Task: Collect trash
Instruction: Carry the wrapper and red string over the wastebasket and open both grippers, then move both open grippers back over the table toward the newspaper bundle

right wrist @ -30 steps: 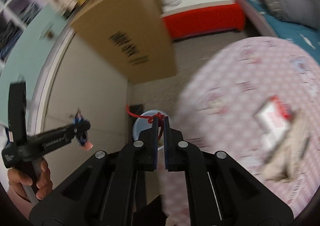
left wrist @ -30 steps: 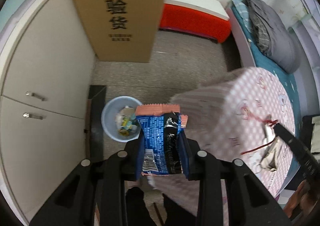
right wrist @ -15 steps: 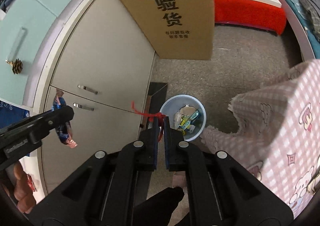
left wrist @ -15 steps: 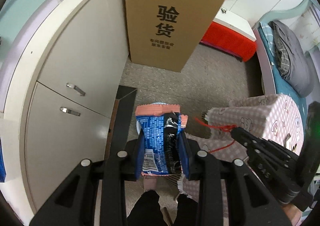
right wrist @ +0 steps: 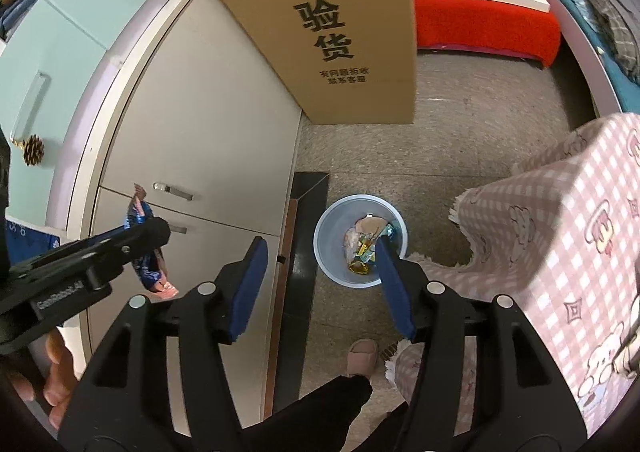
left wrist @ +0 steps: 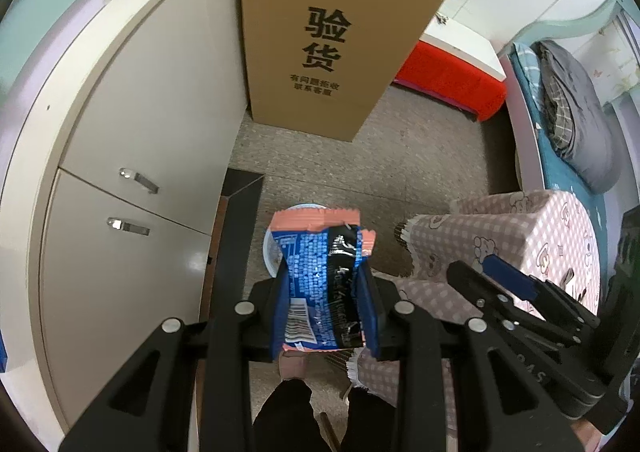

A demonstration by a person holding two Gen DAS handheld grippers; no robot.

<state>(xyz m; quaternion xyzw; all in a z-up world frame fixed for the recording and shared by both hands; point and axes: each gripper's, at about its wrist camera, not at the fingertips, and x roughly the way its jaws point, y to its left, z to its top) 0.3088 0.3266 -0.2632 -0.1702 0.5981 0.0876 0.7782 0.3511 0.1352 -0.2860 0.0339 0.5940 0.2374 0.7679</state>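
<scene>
Standing over the little blue trash bin (right wrist: pixel 362 240) on the floor, the person has both tools pointed down at it. The left gripper (left wrist: pixel 326 288) is clamped on a blue snack wrapper (left wrist: pixel 320 284) with pink crimped ends, and from its own camera the wrapper covers most of the bin's rim, so it looks roughly lined up, though I honestly can't tell how high above it hangs. The right gripper (right wrist: pixel 320 284) has its jaws opening right now with nothing between them; the bin sits in the gap below, already holding a jumble of crinkled packets. No red string visible in that gap or on the pads.

What could go wrong, imo: that wrapper is light and floppy, so if it's let go from up high it could flutter sideways and land on the stone floor or slide into the dark gap beside the cream cabinet (right wrist: pixel 192 156). From the right camera the wrapper looks off toward the cabinet side rather than over the bin, so the aim may be worse than the left view suggests. Foil also likes to cling to a rubber pad. The pink checked cloth on the bench (right wrist: pixel 560 236) hangs close to the bin too, and the person's slipper (right wrist: pixel 362 356) is near enough to nudge it.
</scene>
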